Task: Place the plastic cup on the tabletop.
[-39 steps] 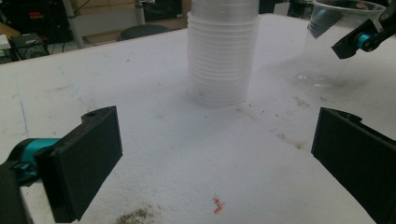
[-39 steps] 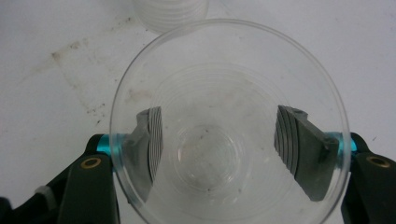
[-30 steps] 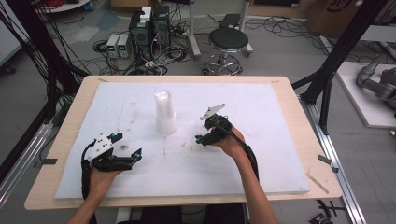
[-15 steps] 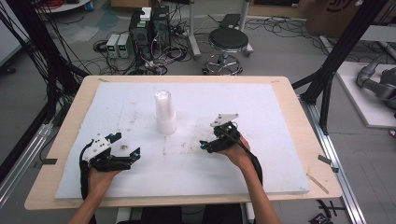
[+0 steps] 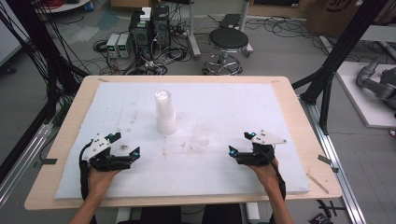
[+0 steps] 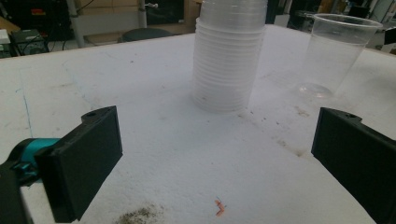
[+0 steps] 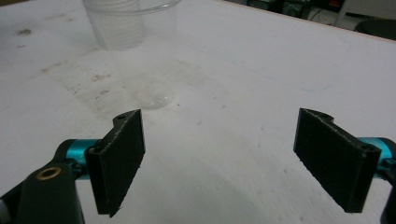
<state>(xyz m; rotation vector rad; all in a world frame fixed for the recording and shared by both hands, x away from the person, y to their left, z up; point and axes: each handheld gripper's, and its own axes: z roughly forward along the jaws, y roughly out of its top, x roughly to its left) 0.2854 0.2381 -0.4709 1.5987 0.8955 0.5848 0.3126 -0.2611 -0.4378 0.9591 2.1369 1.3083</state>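
A single clear plastic cup [image 5: 203,138] stands upright beside the tall stack of clear plastic cups [image 5: 165,113]. The left gripper [image 5: 122,146] and right gripper [image 5: 238,143] both rest with jaws wide apart, empty.

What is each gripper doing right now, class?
Left gripper: open, holding nothing.
Right gripper: open, holding nothing.

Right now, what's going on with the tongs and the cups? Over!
Both tongs open, nothing held: left tongs, right tongs. Single clear cup upright beside the cup stack, apart from it. Nothing in the way.
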